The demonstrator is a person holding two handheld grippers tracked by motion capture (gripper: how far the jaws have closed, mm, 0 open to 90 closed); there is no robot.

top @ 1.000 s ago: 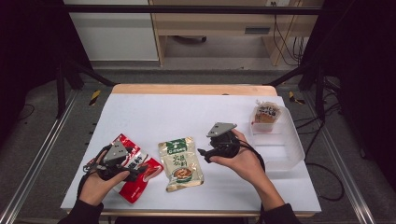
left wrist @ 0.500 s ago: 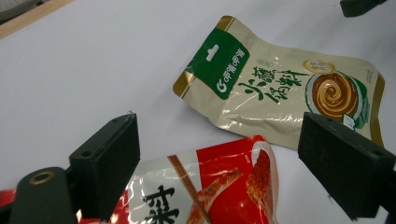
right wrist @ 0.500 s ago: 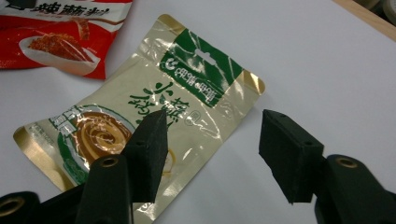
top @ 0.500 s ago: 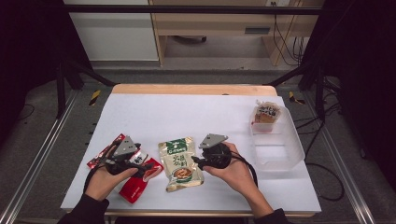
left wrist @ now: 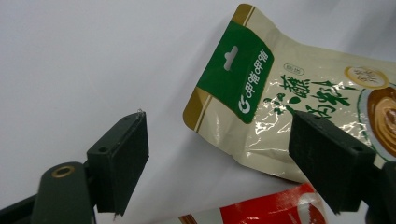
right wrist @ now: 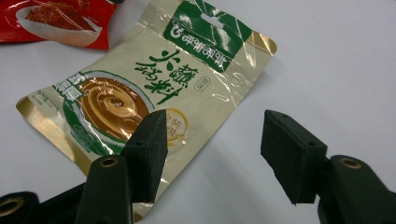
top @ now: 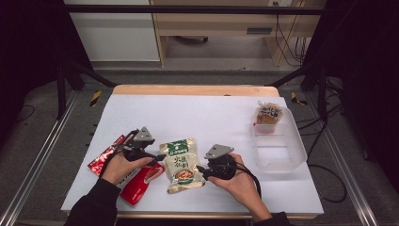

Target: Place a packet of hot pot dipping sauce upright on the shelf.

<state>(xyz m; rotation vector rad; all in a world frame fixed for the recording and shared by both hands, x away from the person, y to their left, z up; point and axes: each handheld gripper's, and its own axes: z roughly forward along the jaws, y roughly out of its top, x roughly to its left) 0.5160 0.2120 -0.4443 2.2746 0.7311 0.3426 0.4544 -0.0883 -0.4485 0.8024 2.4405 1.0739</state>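
Observation:
A cream sauce packet (top: 181, 165) with a green header lies flat at the table's front middle. It partly overlaps a red packet (top: 139, 183) to its left. My left gripper (top: 157, 157) sits low at the cream packet's left edge. In the left gripper view the packet (left wrist: 261, 107) lies just beyond the open gripper (left wrist: 219, 140), whose jaws have just been closing without touching it. The red packet (left wrist: 271, 210) peeks in below. My right gripper (top: 200, 170) is at the packet's right edge. In the right gripper view that gripper (right wrist: 217, 135) is open, its jaws just opening a little over the packet's (right wrist: 154, 79) edge.
A clear plastic bin (top: 282, 155) stands at the right of the white table (top: 197, 113). A small brown snack pack (top: 268, 115) leans at the bin's far end. The table's front edge runs just below both hands. In the right gripper view the red packet (right wrist: 56, 21) lies top left.
My left hand has slid right, off the red packet, to the cream packet's left edge. My right hand has dropped and come in to the packet's right edge.

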